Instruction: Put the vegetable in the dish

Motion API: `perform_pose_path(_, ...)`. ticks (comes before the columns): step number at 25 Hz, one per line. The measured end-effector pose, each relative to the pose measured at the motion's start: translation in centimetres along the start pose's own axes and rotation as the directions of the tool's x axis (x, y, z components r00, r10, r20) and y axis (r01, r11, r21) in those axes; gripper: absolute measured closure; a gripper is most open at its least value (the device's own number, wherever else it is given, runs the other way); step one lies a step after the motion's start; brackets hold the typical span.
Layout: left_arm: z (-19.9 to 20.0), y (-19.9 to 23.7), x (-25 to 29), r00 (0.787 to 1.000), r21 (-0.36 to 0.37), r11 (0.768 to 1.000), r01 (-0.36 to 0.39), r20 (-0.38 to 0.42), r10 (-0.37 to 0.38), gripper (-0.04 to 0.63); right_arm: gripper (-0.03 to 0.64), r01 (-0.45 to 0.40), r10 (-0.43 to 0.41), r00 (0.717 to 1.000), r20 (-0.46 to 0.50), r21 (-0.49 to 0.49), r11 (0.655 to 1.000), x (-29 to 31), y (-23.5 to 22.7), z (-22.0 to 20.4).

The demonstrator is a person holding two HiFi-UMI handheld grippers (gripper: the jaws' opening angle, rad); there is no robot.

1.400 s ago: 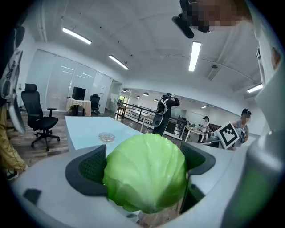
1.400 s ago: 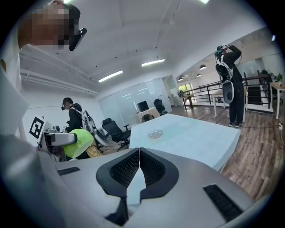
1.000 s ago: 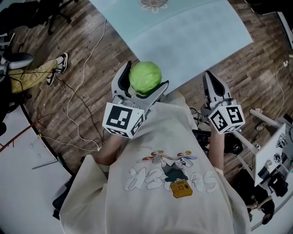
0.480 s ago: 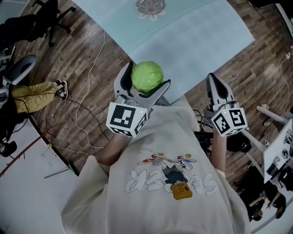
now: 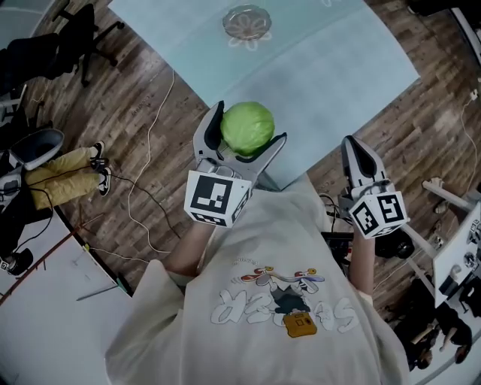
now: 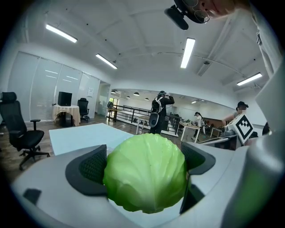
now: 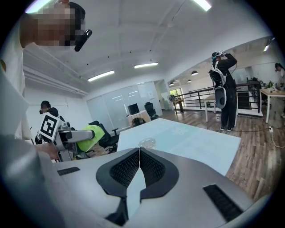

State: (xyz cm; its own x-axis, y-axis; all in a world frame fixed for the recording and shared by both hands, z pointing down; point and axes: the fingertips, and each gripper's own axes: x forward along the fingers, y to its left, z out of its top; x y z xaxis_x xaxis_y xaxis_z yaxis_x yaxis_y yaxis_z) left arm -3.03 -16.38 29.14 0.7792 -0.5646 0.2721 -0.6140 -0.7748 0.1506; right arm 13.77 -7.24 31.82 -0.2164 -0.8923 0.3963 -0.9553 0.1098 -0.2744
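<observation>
The cabbage (image 5: 246, 124) is held up in my left gripper (image 5: 250, 129), its fingers (image 6: 91, 169) clamped on either side of the round head, close to the near edge of the bench (image 5: 316, 68). The dish (image 5: 246, 22) lies well ahead, toward the far edge. I judge the carry calls for a firm, even squeeze, a level path forward, and a low release inside the rim. My right gripper (image 5: 359, 149) hangs aside, fingers together and empty.

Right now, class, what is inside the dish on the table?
Nothing visible: the dish looks empty and uncovered, though it is small here. The cabbage sits clamped in the left tongs.
</observation>
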Motion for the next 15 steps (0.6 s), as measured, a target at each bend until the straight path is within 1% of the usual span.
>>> perform_pose_path(4,0.4,1.6,1.8,1.000,0.022,1.000,-0.015,-0.002,0.015,0.064,0.594,0.001,-0.001,1.000,-0.015,0.003,1.000,1.1,-0.7,0.2)
perform_pose_path(9,0.1,3.7,4.3,0.999,0.073,0.997,-0.036,-0.017,0.038,0.064,0.594,-0.006,0.006,0.999,-0.036,-0.001,1.000,2.3,-1.3,0.3)
perform_pose_path(15,0.1,6.9,7.9,0.997,0.074,0.995,-0.070,-0.025,0.072,0.064,0.594,-0.009,0.009,0.998,-0.068,0.007,1.000,3.9,-2.5,0.3)
